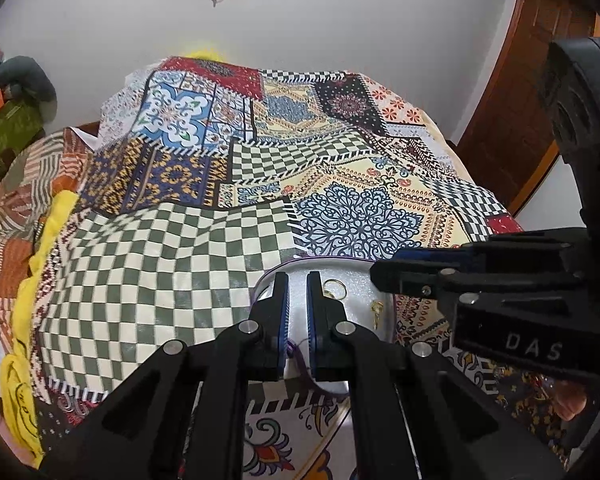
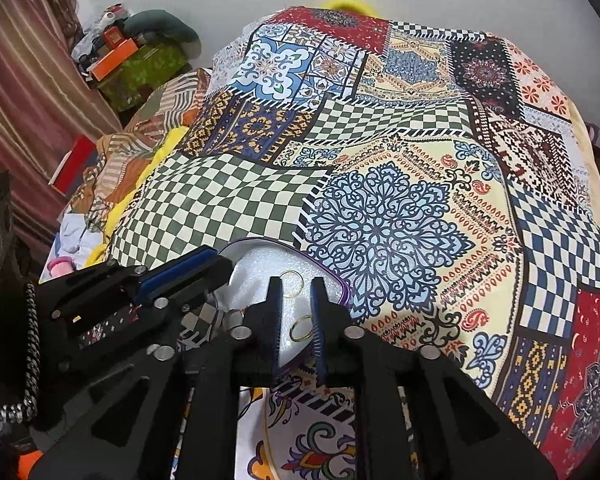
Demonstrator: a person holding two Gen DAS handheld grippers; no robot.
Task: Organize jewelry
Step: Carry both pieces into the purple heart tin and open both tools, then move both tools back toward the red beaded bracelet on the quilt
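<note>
My right gripper (image 2: 296, 320), jaws slightly spread, straddles a gold ring (image 2: 301, 328) lying flat on the white tray (image 2: 260, 264), another ring (image 2: 291, 282) at twelve o'clock; left jaws nearly together.

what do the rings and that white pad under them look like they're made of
Rings: thin gold-toned metal wire, going by the yellow shine; plated or solid, can't tell. White pad: looks like soft foam, with a matte pebbled surface and a purple edge.

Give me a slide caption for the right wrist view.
Right gripper poised over gold rings on a white foam tray, patchwork bedspread beneath.
</note>
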